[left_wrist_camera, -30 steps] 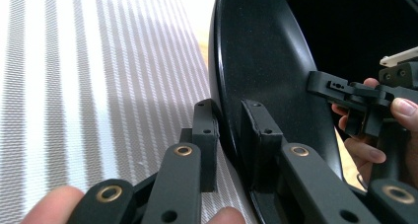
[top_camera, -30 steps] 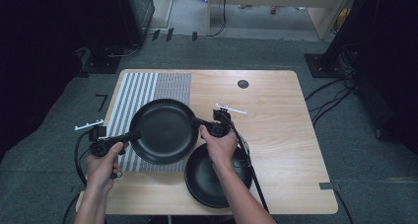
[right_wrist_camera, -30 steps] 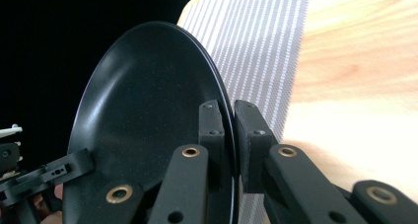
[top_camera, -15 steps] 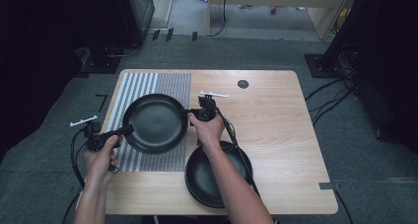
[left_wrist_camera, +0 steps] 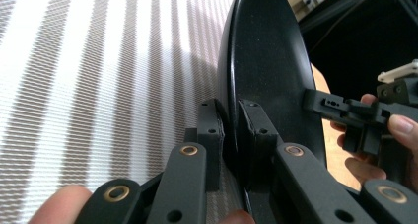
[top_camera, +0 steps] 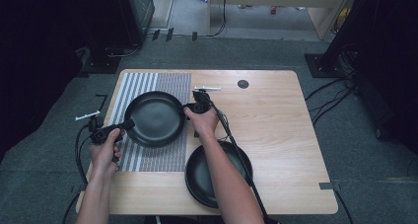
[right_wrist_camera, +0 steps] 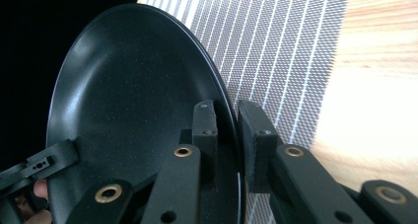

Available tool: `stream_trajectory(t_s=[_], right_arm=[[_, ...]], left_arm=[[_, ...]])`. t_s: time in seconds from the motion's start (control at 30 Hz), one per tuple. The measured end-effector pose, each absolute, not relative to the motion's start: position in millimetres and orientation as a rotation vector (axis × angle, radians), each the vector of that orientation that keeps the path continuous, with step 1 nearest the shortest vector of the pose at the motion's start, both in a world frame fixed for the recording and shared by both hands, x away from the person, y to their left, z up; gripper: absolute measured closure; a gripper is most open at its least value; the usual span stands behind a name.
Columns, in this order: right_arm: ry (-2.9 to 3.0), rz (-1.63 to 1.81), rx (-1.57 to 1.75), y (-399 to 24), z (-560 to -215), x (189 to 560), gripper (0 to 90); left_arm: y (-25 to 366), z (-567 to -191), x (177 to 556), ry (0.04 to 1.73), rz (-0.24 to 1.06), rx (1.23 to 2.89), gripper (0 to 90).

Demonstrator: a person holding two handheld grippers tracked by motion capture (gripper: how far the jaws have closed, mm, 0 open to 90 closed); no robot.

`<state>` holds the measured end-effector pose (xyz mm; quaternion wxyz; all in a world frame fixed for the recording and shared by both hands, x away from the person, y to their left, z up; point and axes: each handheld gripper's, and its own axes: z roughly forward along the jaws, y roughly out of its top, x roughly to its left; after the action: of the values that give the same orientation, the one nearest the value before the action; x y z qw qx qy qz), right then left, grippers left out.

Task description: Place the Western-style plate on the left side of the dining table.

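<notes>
High view showed the left hand-held gripper (top_camera: 124, 125) at the left, clamped on the near-left rim of a round black plate (top_camera: 156, 118). The left gripper view showed its two jaws squeezing the plate's thin edge between them. The plate was over a grey and white striped woven mat (top_camera: 132, 86) on the pale wooden surface (top_camera: 276, 125). I could not tell if the plate touched the mat or hung just above it. To the right, the right hand-held gripper (top_camera: 190, 107) pinched the far-right rim, straight across from the left one. So the plate lay between both hand-held grippers, equally near each. I think any next move needs both hands going together. Further right and nearer the person, a second round black plate (top_camera: 197, 177) sat on the surface.
</notes>
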<state>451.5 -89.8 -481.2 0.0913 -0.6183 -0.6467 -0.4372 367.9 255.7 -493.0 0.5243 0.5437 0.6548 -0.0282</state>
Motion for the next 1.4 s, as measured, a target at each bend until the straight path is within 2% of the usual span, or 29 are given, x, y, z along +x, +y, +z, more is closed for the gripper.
stream_trajectory(t_s=[0.63,0.97,1.2,1.33,1.4], right_arm=[[-1.912,-1.271,-1.894,-61.5,-493.8,487.2,78.7],[-1.934,-1.283,-1.935,-53.9,-501.1,493.3,80.1],[-2.005,-1.276,-1.934,-52.2,-505.3,495.3,79.8],[-2.062,-1.298,-1.918,-50.1,-507.2,493.2,75.9],[-2.064,-1.31,-1.896,-49.9,-506.1,493.2,69.1]], left_arm=[[268.1,-504.4,400.4,1.647,-0.012,1.251,80.5],[271.5,-519.1,408.2,1.693,-0.064,1.258,78.3],[265.3,-522.9,407.9,1.702,-0.042,1.3,75.7],[262.9,-522.6,406.4,1.672,-0.022,1.31,70.2],[262.1,-522.5,405.4,1.64,-0.031,1.31,60.5]])
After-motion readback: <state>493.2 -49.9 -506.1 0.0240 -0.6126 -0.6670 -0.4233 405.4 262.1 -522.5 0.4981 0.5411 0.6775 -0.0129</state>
